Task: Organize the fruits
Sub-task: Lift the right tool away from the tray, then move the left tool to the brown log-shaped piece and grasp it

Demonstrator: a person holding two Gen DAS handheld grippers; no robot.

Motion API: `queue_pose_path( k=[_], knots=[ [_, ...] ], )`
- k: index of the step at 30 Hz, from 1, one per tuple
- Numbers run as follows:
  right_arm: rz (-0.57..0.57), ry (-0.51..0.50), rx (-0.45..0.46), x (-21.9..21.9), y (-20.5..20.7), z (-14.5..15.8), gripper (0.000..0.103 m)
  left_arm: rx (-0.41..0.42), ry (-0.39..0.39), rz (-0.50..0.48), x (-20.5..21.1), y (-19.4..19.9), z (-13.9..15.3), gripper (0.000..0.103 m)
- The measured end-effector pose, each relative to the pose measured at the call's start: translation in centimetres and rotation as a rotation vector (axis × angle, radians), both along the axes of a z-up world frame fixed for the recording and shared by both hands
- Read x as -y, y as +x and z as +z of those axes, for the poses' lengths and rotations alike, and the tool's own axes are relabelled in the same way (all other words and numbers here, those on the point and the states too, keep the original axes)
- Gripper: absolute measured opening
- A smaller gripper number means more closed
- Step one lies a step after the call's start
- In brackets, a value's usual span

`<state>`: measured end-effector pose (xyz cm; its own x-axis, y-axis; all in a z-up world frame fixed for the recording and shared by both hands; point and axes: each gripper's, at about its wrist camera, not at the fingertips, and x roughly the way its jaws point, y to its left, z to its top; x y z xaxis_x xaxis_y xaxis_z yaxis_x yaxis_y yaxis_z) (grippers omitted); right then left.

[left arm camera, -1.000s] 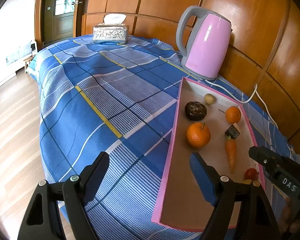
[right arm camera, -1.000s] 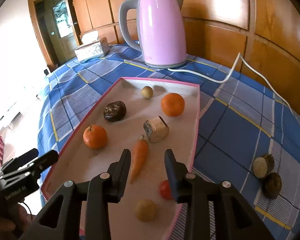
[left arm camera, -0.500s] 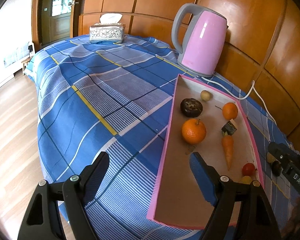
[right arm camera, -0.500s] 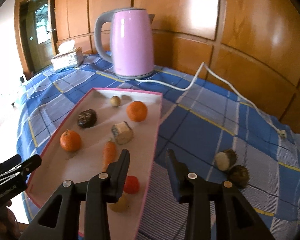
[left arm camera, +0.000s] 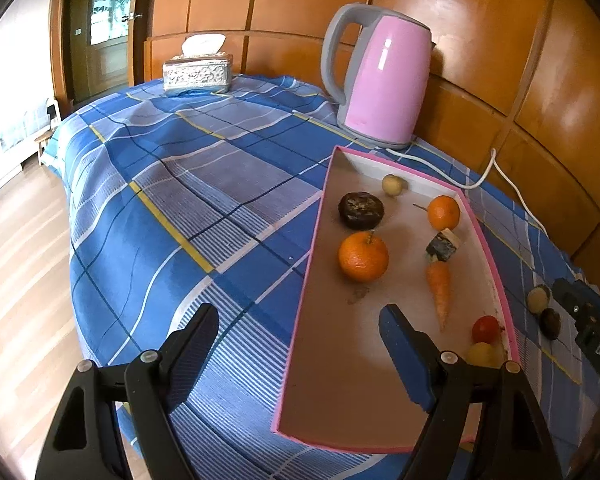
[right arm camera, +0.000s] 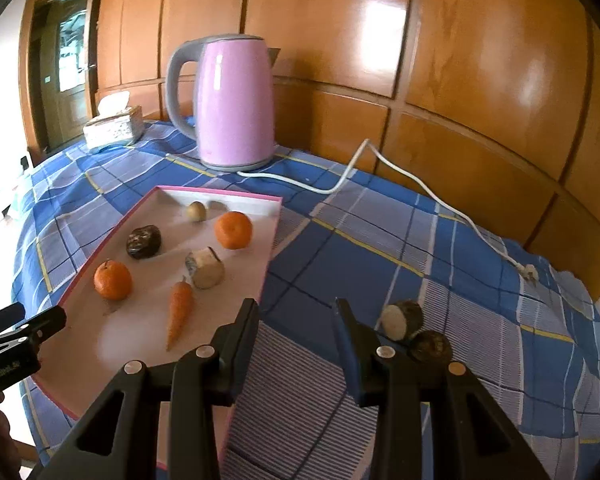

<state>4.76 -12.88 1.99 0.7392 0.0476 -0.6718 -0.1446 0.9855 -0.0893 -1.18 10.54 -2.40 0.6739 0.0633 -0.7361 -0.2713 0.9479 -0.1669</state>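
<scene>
Your right gripper [right arm camera: 296,332]: jaws apart, empty, above the worktop | target: two dark round fruits [right arm camera: 414,330] touching, outside the pink tray [right arm camera: 268,248] | likely light, firm, prone to rolling; pinch across the middle | left gripper [left arm camera: 296,354]: wide apart, empty.

On a blue plaid tablecloth [right arm camera: 340,256], 1 pink-rimmed tray [left arm camera: 300,322] holds 2 oranges [left arm camera: 363,256] [left arm camera: 443,212], 1 carrot [left arm camera: 440,288], 1 dark wrinkled fruit [left arm camera: 361,210], 1 cut chunk [left arm camera: 442,246], 1 small pale round fruit [left arm camera: 392,185], 1 red tomato [left arm camera: 485,329] and 1 yellowish fruit [left arm camera: 480,354]. 2 pieces [right arm camera: 402,318] [right arm camera: 431,346] lie outside it. Behind stand 1 pink kettle [right arm camera: 232,104] and 1 tissue box [left arm camera: 198,72].
</scene>
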Motion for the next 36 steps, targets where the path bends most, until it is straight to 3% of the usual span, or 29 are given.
queue_pose_path(
  k=[26,36],
  knots=[
    [-0.25,0.014,0.02,9.5,-1.7,-0.9,0.039,0.03,0.095,-0.15,5.0,0.2,1.9,0.083],
    [-0.378,0.028,-0.014,14.8,-2.8,-2.5,0.039,0.054,0.129,-0.307,8.6,0.7,3.1,0.083]
  ],
)
